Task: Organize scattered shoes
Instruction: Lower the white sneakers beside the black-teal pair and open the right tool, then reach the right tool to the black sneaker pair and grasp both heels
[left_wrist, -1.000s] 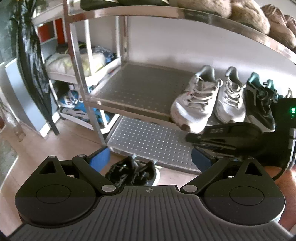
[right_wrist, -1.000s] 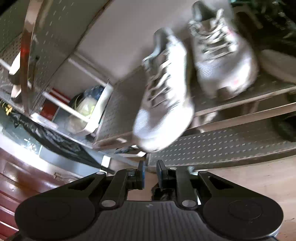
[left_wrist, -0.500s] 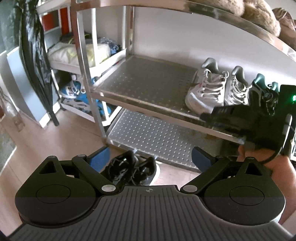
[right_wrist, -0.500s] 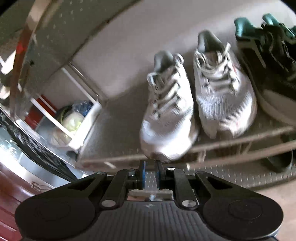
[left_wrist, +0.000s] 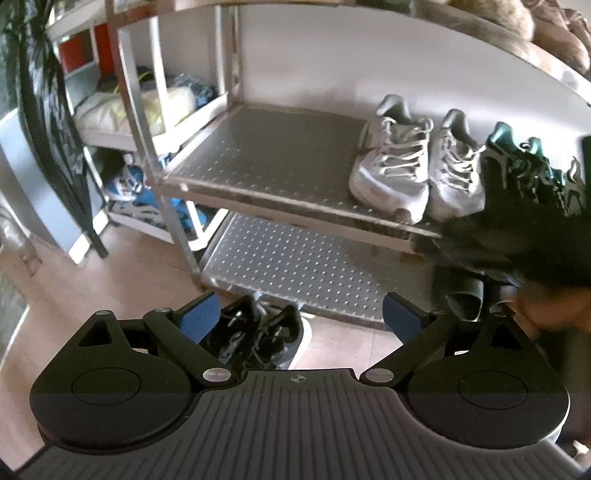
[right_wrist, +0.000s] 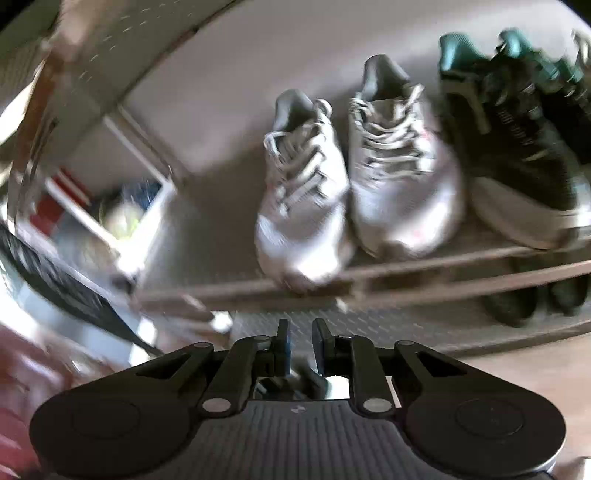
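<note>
Left gripper (left_wrist: 301, 317) closest to camera, pitched down toward the floor in front of the metal shoe rack (left_wrist: 280, 199), blue pads (left_wrist: 199, 314) spread wide, nothing pinched. Black sneakers (left_wrist: 258, 338) lie on the wood floor just below and between those pads, in front of the rack's bottom shelf (left_wrist: 295, 266), not touched as far as visible. Right gripper (right_wrist: 300, 341) also angled down at the rack front, jaws nearly together with a narrow gap and opening, nothing between them; small bits show under the fingers in the right wrist view, too unclear to name. In the left wrist view the right gripper is a dark blurred mass (left_wrist: 517, 236) at the rack's right front edge, with the person's hand (left_wrist: 546, 310) under it. On the rack's middle shelf (left_wrist: 266, 158), right half: white sneaker pair (left_wrist: 417, 173) side by side, toes at the front lip, left one's toe hanging slightly over the edge in the right wrist view (right_wrist: 299, 206). Just right of them, black and teal sneakers (right_wrist: 517, 147), toes forward too. Middle shelf's left half bare. Dark slippers (left_wrist: 461, 291) on the bottom shelf under the teal pair. Brown fuzzy footwear (left_wrist: 546, 33) on the rack's top shelf, far right. Left of the rack, a white shelf unit (left_wrist: 155, 110) with bags and blue items, blurry.
</note>
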